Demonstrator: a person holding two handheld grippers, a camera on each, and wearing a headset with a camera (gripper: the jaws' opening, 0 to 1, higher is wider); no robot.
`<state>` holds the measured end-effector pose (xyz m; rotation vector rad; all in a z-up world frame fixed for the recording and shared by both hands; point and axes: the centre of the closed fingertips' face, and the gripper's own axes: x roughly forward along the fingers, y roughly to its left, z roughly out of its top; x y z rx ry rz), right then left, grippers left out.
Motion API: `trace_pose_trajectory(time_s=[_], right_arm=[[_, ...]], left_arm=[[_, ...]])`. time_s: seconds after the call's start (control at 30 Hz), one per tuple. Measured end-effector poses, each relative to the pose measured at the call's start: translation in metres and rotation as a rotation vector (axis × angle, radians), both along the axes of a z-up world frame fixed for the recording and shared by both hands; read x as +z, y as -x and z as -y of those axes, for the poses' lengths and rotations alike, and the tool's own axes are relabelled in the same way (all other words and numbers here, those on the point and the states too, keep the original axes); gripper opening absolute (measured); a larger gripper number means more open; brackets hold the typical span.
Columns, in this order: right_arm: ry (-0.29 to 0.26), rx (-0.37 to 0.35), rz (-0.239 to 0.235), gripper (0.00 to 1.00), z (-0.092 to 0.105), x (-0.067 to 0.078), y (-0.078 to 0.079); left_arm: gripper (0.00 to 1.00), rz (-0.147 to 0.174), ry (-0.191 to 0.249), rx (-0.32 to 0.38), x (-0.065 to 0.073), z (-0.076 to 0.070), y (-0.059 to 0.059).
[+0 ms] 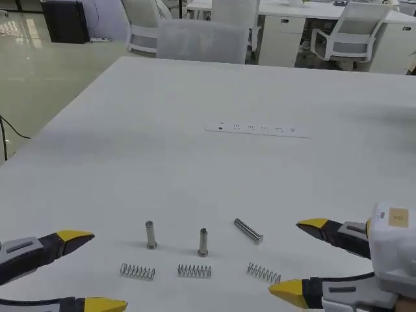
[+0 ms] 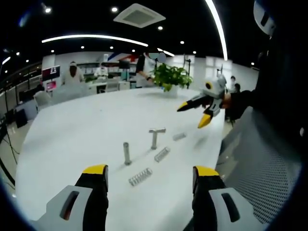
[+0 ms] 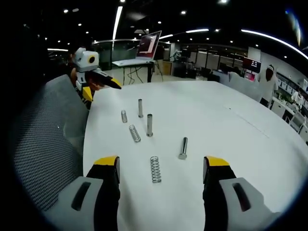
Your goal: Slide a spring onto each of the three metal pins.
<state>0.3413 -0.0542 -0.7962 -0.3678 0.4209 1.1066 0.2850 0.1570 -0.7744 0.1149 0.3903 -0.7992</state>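
1. Nothing here can be read with certainty.
2. On your right gripper [image 1: 286, 257], the yellow sticker [image 1: 398, 218] carries dark marks, too blurred to make out.
3. The power strip [image 1: 257, 129] on the table [image 1: 130, 149] shows small dark marks along its sockets, too small to read.
4. In your left gripper view, the dark wall screen [image 2: 50, 72] shows pale characters you cannot tell apart.
5. In your right gripper view, the far screen [image 3: 250, 64] bears reddish marks, also illegible.

Polished metal pins [image 1: 151, 234], thin metal-wire springs [image 1: 137, 271], smooth matt white tabletop [image 1: 195, 97]
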Motion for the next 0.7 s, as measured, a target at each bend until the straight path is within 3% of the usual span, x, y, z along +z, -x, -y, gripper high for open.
trace_pose_trajectory(time_s=[0.7], right_arm=[[0.005, -0.004, -0.011, 0.68, 0.0004, -0.0028, -0.0014]], left_arm=[[0.67, -0.007, 0.003, -0.003, -0.0024, -0.0003, 0.0]])
